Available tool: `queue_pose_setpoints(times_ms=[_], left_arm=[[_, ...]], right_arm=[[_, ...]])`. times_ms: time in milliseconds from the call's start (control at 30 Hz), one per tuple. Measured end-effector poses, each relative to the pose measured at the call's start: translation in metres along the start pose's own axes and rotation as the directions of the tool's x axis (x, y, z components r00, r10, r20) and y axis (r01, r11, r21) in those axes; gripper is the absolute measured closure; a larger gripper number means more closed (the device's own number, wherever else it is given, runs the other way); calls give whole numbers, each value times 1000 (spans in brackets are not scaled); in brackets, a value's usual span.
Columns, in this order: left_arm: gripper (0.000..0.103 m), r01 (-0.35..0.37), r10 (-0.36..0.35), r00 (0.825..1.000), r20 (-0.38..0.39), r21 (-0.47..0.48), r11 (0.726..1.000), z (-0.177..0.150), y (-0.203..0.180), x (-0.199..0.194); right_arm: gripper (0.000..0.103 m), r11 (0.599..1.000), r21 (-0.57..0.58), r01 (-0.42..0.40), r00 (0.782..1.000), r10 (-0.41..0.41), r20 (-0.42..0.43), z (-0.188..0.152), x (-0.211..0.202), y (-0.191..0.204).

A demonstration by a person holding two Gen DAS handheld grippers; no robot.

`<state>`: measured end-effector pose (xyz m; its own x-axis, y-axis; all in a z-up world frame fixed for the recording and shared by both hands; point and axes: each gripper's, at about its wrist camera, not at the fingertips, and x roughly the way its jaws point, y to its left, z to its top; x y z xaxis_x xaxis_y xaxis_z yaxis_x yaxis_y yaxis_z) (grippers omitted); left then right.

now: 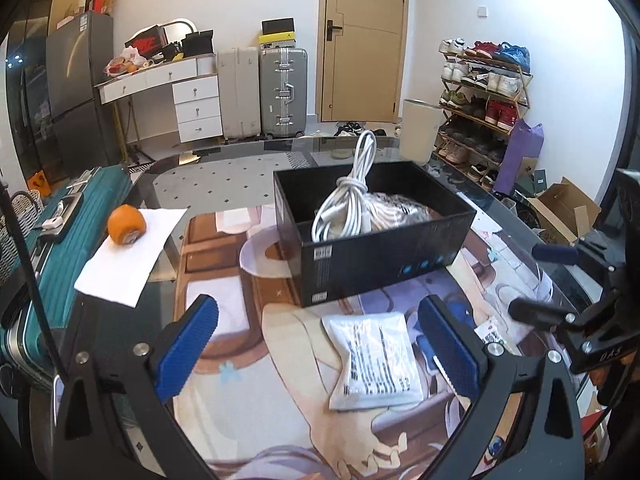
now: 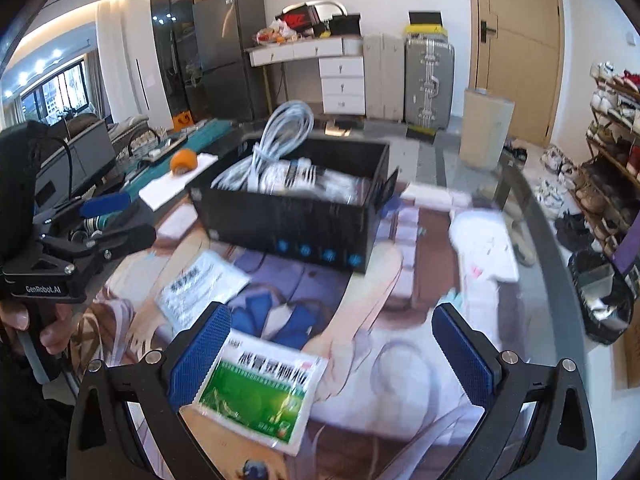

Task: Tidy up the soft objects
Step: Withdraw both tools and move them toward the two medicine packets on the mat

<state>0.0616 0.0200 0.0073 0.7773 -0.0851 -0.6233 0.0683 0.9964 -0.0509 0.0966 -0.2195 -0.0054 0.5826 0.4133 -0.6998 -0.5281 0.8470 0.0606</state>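
Observation:
A black box (image 1: 384, 264) stands on the printed mat and holds a white coiled cable (image 1: 352, 196) and a clear packet (image 1: 400, 210). It also shows in the right wrist view (image 2: 296, 226). A white soft packet (image 1: 372, 364) lies on the mat between the fingers of my open left gripper (image 1: 320, 348). The same packet shows in the right wrist view (image 2: 204, 290). A green and white packet (image 2: 260, 388) lies flat by the left finger of my open right gripper (image 2: 332, 356). Neither gripper holds anything.
An orange (image 1: 126, 224) sits on a white paper sheet (image 1: 128, 256) at the table's left. A teal suitcase (image 1: 72, 240) stands beside the table. The glass table edge (image 2: 532, 208) curves at the right, with a shoe rack (image 1: 484, 104) beyond.

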Motion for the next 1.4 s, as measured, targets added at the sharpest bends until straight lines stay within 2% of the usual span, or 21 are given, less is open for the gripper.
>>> queue_pose_setpoints(times_ms=[267,500,600,733,967,1300,1400], left_arm=[[2,-26,27,1000,-6,25,999,-10,-7,-4],[2,-53,53,999,8,2,999,-13,-1,-1],[2,-54,54,998,-18,-6,999,-16,2,5],[2,-35,35,998,-46,12,999,-19,-3,13],[2,-22,25,998,-64,47,999,-23,-15,18],[2,48,-40,989,-145,53,997,-26,-28,33],[3,46,-33,984,-174,71,996,-27,-33,41]], right_arm=[[1,1000,-1,-25,996,25,-83,-19,15,22],[1,999,-18,-29,990,27,-137,-27,32,39],[1,1000,-16,-24,986,21,-163,-31,39,41],[1,997,-77,16,985,-29,-170,-34,41,46],[1,997,-74,24,981,-38,-188,-35,37,27],[1,998,-51,42,983,-51,-179,-37,35,10],[1,998,-52,42,982,-50,-180,-37,35,9]])
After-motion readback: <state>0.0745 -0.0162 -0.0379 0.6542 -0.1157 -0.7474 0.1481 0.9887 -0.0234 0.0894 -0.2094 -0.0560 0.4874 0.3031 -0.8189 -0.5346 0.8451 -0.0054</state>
